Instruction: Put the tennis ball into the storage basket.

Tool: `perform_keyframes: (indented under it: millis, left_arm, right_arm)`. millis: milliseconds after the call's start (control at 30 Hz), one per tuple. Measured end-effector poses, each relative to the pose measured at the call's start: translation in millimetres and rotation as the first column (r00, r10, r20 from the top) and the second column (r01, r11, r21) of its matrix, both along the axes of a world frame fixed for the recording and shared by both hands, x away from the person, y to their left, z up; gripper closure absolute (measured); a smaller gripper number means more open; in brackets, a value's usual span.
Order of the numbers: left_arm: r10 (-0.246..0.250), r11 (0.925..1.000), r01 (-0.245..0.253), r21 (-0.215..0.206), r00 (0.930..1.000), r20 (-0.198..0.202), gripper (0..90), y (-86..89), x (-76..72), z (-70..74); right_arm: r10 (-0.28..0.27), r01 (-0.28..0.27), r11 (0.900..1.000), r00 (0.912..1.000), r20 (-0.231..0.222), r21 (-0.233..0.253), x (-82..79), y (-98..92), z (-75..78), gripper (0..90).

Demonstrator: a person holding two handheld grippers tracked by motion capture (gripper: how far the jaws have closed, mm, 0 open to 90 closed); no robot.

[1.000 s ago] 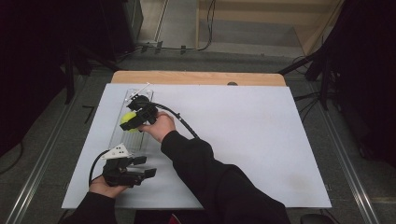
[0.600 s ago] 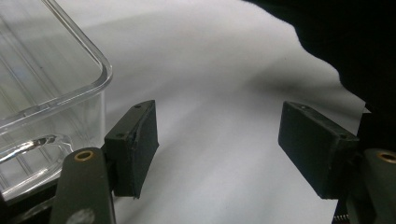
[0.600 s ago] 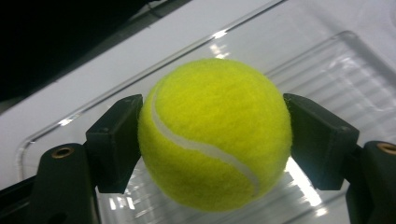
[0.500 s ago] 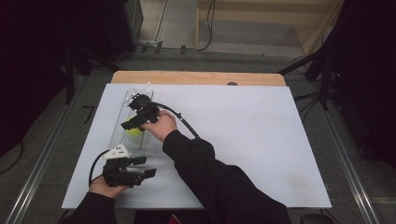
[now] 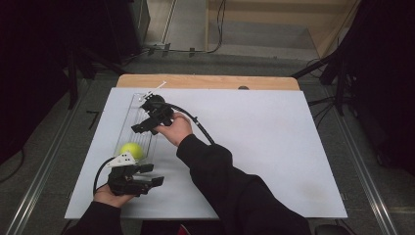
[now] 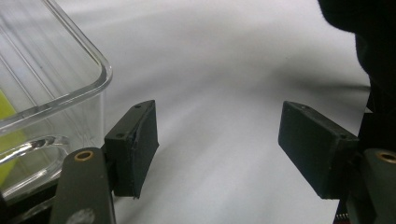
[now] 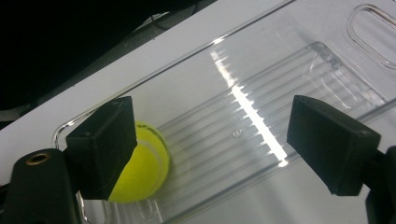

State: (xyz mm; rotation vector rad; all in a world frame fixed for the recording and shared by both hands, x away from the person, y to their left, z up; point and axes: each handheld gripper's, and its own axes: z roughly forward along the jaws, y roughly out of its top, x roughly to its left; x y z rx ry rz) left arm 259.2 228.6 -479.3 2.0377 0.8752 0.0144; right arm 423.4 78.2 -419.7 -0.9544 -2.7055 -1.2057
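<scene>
A yellow tennis ball [image 5: 131,149] lies at the near end of a long clear plastic tray [image 5: 138,110] on the left of the white table. My right gripper [image 5: 142,125] hovers over the tray's middle, open and holding nothing. In the right gripper view the ball [image 7: 142,163] rests on the ribbed tray floor [image 7: 280,93], partly behind one jaw of the right gripper [image 7: 210,149]. My left gripper [image 5: 152,175] rests open near the front edge, just below the tray. In the left gripper view its jaws [image 6: 224,149] frame bare table, with the tray corner [image 6: 60,88] at the left.
The white table top [image 5: 264,147] stretches wide to the right of the tray. A wooden strip [image 5: 205,82] runs along its far edge. The right gripper's black cable [image 5: 198,125] arcs over the table. Dark stands and floor rails surround the table.
The right gripper held the ball above the tray a second ago; it has opened, and the ball has dropped and come to rest at the tray's near end. The left gripper stayed put.
</scene>
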Motion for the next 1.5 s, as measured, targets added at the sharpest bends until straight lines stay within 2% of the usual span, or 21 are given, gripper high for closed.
perform_keyframes:
  millis: [500,700,1033,1400,1500]
  left_arm:
    - [0.006,1.0,-0.006,0.003,1.0,0.001,29.3,0.5,-0.4,-0.2]
    - [0.007,1.0,-0.007,0.002,1.0,0.001,29.2,0.9,-0.6,-0.4]
    - [0.006,1.0,-0.006,0.006,1.0,-0.001,29.3,0.4,0.0,-0.8]
    - [0.012,0.9999,-0.012,0.008,0.9999,-0.001,29.3,0.5,0.1,-1.0]
    - [0.014,0.9999,-0.014,0.007,0.9999,-0.001,29.3,0.5,0.3,-1.2]
  right_arm:
    - [-0.025,0.025,1.0,0.9996,-0.015,0.009,-1.6,-35.6,1.1,14.8]
    - [-0.031,0.032,0.999,0.9992,-0.025,0.026,-3.0,-49.0,2.0,15.0]
    - [-0.03,0.03,0.999,0.9992,-0.027,0.012,-11.5,-70.3,-0.6,15.2]
    - [-0.034,0.035,0.999,0.9988,-0.036,0.029,-21.5,-93.6,-0.5,15.4]
    - [-0.041,0.042,0.999,0.9987,-0.032,0.034,-23.5,-100.5,-1.4,19.1]
